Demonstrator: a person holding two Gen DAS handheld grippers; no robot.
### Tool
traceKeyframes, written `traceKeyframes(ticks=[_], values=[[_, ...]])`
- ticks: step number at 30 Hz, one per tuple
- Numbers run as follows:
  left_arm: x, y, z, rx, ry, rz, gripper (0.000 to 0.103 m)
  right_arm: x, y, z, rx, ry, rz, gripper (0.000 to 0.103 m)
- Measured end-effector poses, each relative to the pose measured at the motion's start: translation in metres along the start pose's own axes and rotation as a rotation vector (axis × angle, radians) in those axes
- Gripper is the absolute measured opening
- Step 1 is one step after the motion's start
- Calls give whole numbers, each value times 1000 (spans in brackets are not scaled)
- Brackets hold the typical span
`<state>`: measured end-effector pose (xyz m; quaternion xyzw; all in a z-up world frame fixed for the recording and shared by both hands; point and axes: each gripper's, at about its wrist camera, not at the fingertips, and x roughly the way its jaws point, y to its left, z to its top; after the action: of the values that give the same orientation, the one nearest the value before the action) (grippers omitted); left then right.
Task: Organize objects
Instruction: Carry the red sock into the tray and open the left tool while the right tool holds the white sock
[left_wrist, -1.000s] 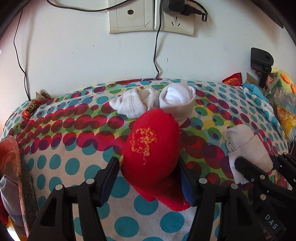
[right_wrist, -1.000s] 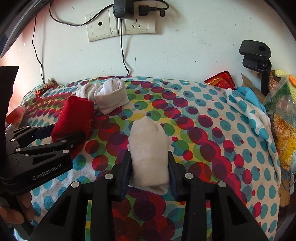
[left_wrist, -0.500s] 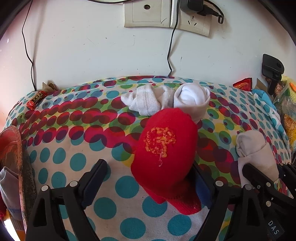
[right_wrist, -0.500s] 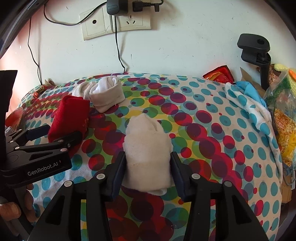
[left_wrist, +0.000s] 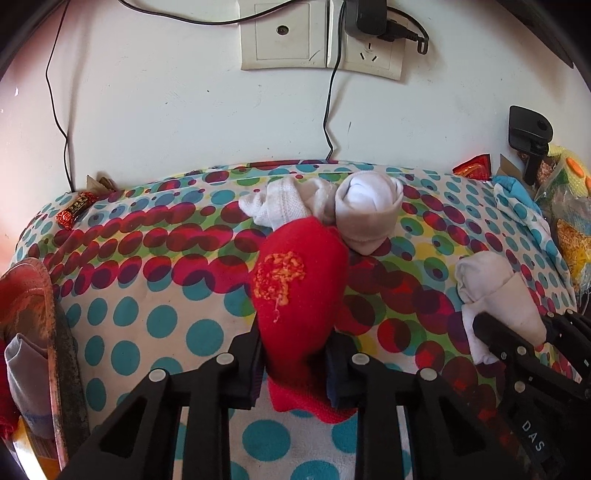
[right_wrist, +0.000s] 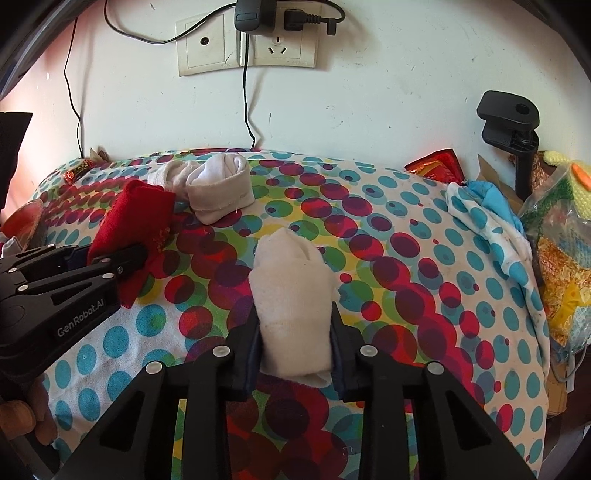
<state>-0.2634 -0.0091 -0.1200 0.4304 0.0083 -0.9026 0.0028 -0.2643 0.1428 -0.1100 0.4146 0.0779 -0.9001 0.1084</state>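
You are clamping the left gripper (left_wrist: 293, 363) on the red sock roll (left_wrist: 299, 284), its jaws having just been closing around it, and the right gripper (right_wrist: 295, 354) is pinching the cream sock roll (right_wrist: 291, 306), probably to carry each toward the white rolls (left_wrist: 365, 210) by the wall; both are tilting down over the dotted cloth (right_wrist: 424, 258)

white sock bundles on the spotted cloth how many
3: one rolled white bundle near the wall, a looser white sock beside it, and one white bundle clamped in the right gripper. More may lie out of view.
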Motion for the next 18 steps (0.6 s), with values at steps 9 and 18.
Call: traceKeyframes(ticks=[9,18], values=[[-43,30,-26,3,55,-25,26,1,1,0,-5,0,-5,28],[-97,84,-42,15,42,44,26,1,0,-1,-6,1,-6,28]])
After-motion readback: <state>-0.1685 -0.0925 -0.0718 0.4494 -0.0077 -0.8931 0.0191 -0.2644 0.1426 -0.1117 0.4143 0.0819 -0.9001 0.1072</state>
